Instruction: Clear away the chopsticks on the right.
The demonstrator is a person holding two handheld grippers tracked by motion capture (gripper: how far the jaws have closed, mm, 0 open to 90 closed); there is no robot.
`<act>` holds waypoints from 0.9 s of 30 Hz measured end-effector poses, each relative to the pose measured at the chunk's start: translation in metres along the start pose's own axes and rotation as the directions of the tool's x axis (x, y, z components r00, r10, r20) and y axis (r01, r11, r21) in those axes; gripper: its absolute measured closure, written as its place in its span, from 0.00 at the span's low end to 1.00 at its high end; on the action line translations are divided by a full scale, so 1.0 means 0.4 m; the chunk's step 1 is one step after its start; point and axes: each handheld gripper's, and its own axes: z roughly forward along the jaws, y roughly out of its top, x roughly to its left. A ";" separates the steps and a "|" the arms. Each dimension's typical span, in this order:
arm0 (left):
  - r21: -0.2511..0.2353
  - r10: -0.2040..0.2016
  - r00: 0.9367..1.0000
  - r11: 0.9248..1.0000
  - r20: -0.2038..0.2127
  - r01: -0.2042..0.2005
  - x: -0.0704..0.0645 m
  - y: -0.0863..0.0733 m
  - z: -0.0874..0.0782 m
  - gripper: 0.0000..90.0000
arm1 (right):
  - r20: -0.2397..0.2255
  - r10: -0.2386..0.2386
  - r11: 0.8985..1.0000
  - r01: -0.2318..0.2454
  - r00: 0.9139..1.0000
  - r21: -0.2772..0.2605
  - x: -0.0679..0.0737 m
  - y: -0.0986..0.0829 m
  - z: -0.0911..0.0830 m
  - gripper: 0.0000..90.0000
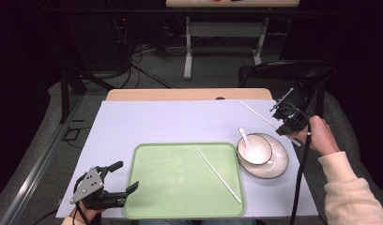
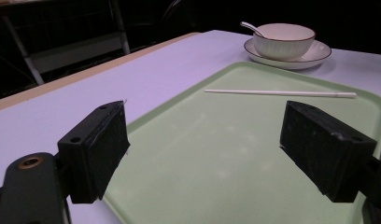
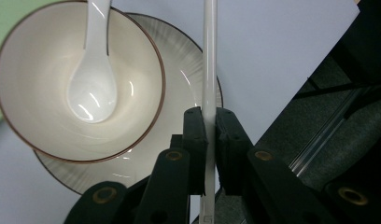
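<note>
A white chopstick (image 3: 208, 56) is pinched between the jaws of the right gripper (image 3: 210, 140), just right of the bowl (image 1: 254, 149) and above the plate's (image 1: 278, 161) rim. The left gripper (image 1: 123, 177) is held spread over the green tray's (image 1: 180, 187) near-left corner, left of the bowl. A second chopstick (image 1: 218, 174) lies on the tray.

The green tray (image 1: 180, 180) lies bare across the lower middle of the high view, crossed only by a chopstick (image 1: 218, 175) at its right; bowl (image 1: 254, 149) and plate (image 1: 274, 164) block the centre right; the upper left is open tabletop.

Green tray (image 1: 147, 197) with chopstick (image 1: 218, 175), bowl (image 1: 254, 149), right gripper (image 1: 284, 124) holding chopstick (image 1: 255, 113)
</note>
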 end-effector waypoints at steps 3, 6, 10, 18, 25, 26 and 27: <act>0.000 0.000 1.000 1.000 0.000 0.000 0.000 0.000 0.000 0.17 | 0.003 0.010 1.000 -0.010 1.000 -0.018 0.012 -0.001 -0.021 0.93; 0.001 0.000 1.000 1.000 0.001 0.000 0.000 0.000 0.000 0.17 | -0.001 0.022 0.999 -0.022 1.000 -0.035 0.034 -0.003 -0.039 0.93; 0.002 0.001 1.000 1.000 0.001 -0.001 0.000 0.000 0.000 0.17 | -0.006 0.047 0.997 -0.047 0.999 -0.053 0.069 -0.007 -0.053 0.93; 0.003 0.002 1.000 1.000 0.002 -0.002 0.000 0.000 0.000 0.17 | -0.017 0.029 0.998 -0.030 0.999 -0.060 0.149 -0.009 -0.053 0.93; 0.000 0.001 1.000 1.000 0.001 -0.001 0.000 0.000 0.000 0.17 | -0.047 0.001 0.998 -0.004 0.999 -0.064 0.209 -0.009 -0.029 0.93; 0.000 0.000 1.000 1.000 0.001 0.000 0.000 0.000 0.001 0.17 | -0.053 -0.004 0.998 0.001 0.999 -0.070 0.215 -0.009 -0.025 0.93; 0.001 0.002 1.000 1.000 0.002 -0.002 0.000 0.001 0.002 0.17 | -0.058 -0.001 0.997 -0.004 0.998 -0.074 0.221 -0.009 -0.021 0.93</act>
